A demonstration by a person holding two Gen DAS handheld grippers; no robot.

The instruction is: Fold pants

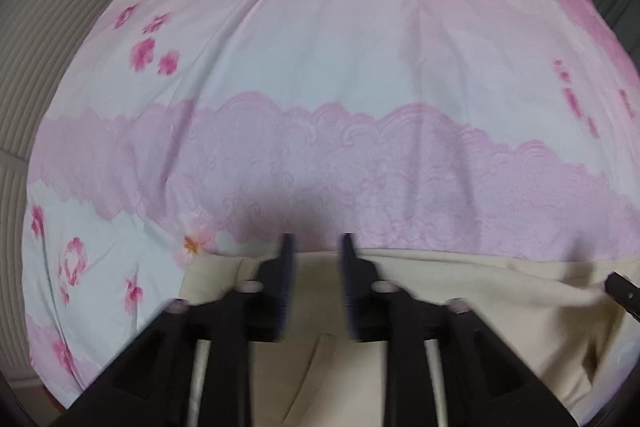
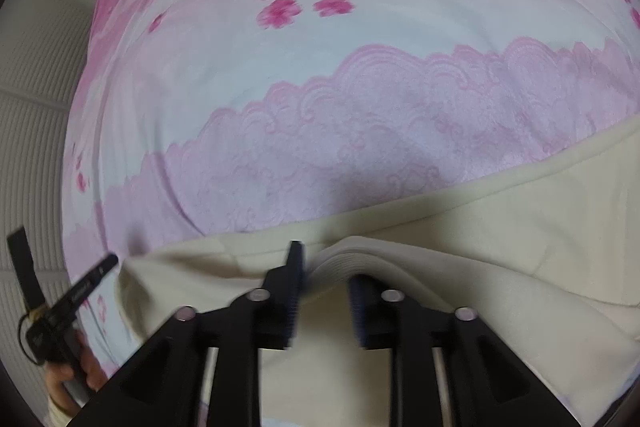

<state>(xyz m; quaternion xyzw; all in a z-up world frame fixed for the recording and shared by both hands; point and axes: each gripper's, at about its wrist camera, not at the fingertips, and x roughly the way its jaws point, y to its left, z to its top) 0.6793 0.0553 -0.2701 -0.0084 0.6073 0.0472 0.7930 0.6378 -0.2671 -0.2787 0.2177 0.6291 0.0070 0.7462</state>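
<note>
A bed fills both views, covered by a sheet (image 1: 320, 67) in white and pink. A broad band of pink lace print (image 1: 320, 163) crosses the middle of the left wrist frame, with a darker pink band along the top. Small red-pink flowers (image 1: 154, 47) dot the upper left, and more sit at the lower left. The sheet shows soft creases. Cream pants (image 1: 460, 307) lie flat on it along the bottom of the frame. In the right wrist view the pants (image 2: 500, 227) spread from lower centre toward the right edge, one layer raised in a fold at bottom centre.
</note>
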